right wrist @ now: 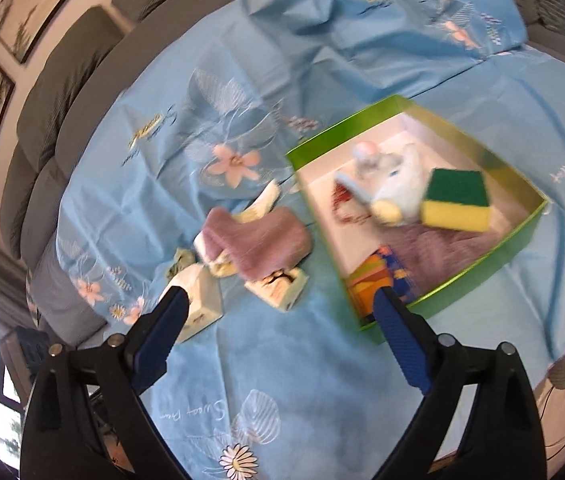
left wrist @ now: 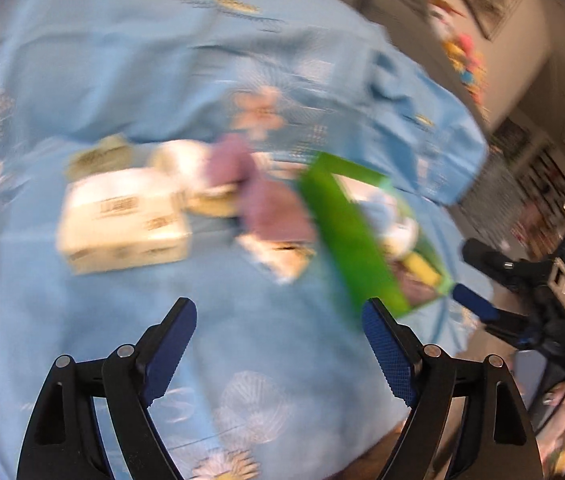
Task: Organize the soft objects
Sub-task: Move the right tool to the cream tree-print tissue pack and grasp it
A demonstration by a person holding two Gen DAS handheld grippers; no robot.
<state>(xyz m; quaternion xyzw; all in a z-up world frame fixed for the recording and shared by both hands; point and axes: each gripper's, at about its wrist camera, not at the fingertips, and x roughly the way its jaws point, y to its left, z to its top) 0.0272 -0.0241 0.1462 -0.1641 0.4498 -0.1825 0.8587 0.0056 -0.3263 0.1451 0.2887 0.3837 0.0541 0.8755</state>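
Green cardboard framed the box [right wrist: 482, 268] where the soft things were being gathered: a yellow-and-green sponge [right wrist: 456, 200], a pale blue plush toy [right wrist: 394, 184], a mauve cloth [right wrist: 442, 248] and a bright multicoloured piece [right wrist: 378, 276] lay inside it. Just beside its left wall, out on the blue flowered sheet [right wrist: 242, 360], a second mauve towel [right wrist: 258, 240] was draped over a huddle of small white packs [right wrist: 278, 284], with one larger white pack [right wrist: 202, 304] nearest the left edge. They looked like tissue packs, though the blur made that hard to swear to.

The right claw [right wrist: 278, 312] stood spread wide with nothing between its blue pads, hanging above the sheet between the heap and the box's near corner. The left claw [left wrist: 278, 336] was likewise released and empty, and its view was badly smeared, with the white packs [left wrist: 122, 220] and towel [left wrist: 266, 200] ahead of it.

The risk lay in that heap. A grab at the towel might well drag a pack up with it, or catch only a fold so that it slid free over the sheet. The loose, creased sheet could also be pinched along with whatever was taken. The box was light-looking and open; a claw coming in low could knock its near wall and shift it. With both claws close to the same pile, they could collide.
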